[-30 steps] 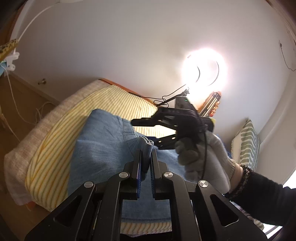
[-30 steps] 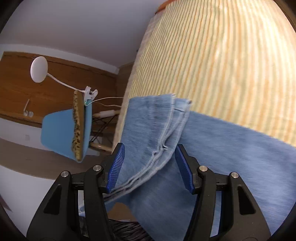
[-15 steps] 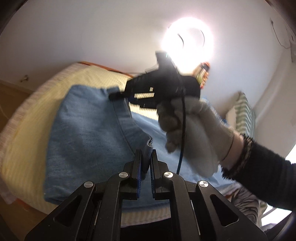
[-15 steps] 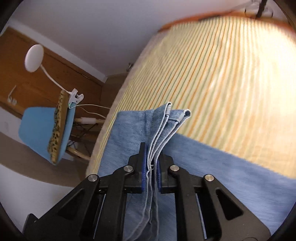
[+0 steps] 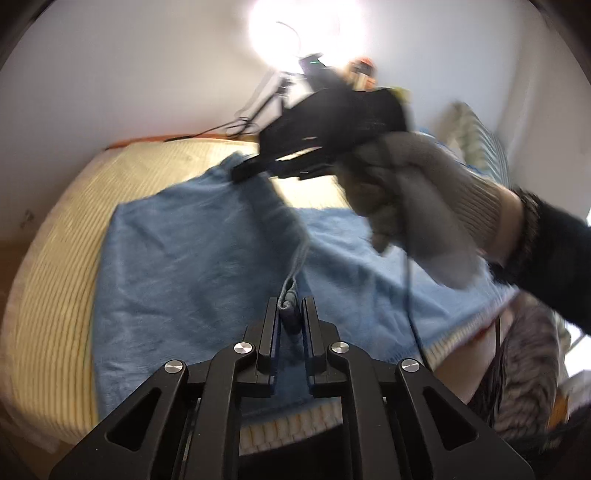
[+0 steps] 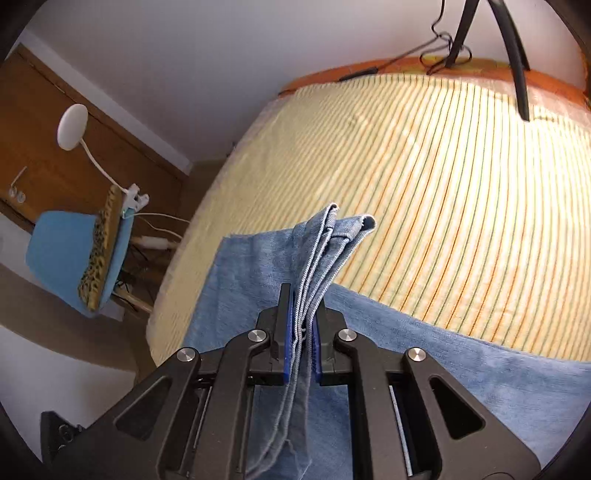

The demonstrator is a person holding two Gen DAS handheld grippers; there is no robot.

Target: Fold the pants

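Light blue denim pants (image 5: 184,251) lie spread on a yellow striped bed (image 5: 55,258). My left gripper (image 5: 290,317) has a bunched edge of the denim between its pads. Its jaws are starting to open, though the pads still touch the cloth. In the left wrist view a grey gloved hand (image 5: 417,206) carries the right gripper (image 5: 240,171) above the pants, pinching their far edge. Up close, the right gripper (image 6: 301,321) is shut on several stacked layers of the pants (image 6: 443,369), whose stitched hem (image 6: 347,225) stands up past the fingertips.
A blue chair (image 6: 62,251) with a leopard-print cushion and a white clip lamp (image 6: 72,125) stand left of the bed. A bright ring light (image 5: 295,29) and black tripod legs (image 6: 513,55) with cables sit at the bed's far edge. A striped pillow (image 5: 480,140) is on the right.
The right gripper went from open around the pants' edge to shut on it, then lifted it. The left view swung and rolled; its jaws show a slightly wider gap around the denim.
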